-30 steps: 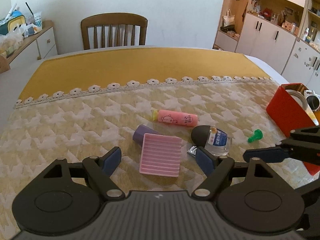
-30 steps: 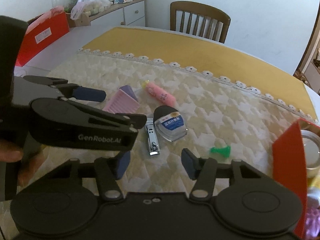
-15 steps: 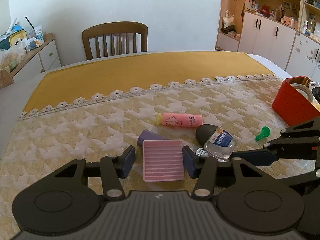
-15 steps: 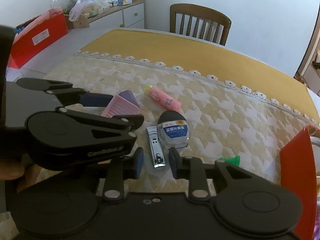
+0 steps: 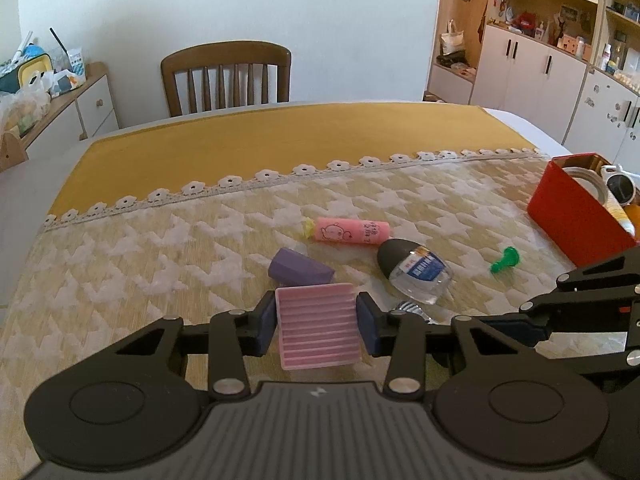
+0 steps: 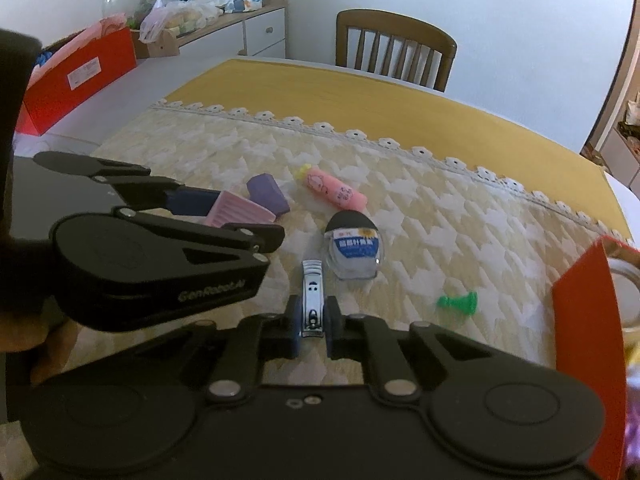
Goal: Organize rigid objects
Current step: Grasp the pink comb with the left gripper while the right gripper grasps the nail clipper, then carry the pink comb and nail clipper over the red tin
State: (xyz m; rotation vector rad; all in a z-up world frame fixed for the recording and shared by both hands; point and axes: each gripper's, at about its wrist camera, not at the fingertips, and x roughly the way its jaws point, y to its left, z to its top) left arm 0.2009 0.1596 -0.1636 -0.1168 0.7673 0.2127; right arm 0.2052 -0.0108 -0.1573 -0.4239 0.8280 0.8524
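Note:
A pink ribbed tray (image 5: 318,326) sits between the blue pads of my left gripper (image 5: 316,340). Its jaws are closing and both pads touch the tray's sides. In the right wrist view my right gripper (image 6: 313,322) is shut on a silver nail clipper (image 6: 312,292), which points away over the cloth. Behind the tray lie a purple block (image 5: 300,270), a pink tube (image 5: 352,232) and a clear container with a black cap (image 5: 416,270). A small green piece (image 5: 506,260) lies to the right, near a red box (image 5: 576,216).
The red box holds a tape roll and other items at the table's right edge. A wooden chair (image 5: 226,76) stands behind the yellow tablecloth (image 5: 280,140). A second red box (image 6: 80,76) and a cluttered sideboard are at the left, white cabinets (image 5: 532,76) at the right.
Both grippers have closed: the left pads came in onto the pink tray's sides, and the right pads came in onto the nail clipper. Both cameras now see the objects from slightly higher.

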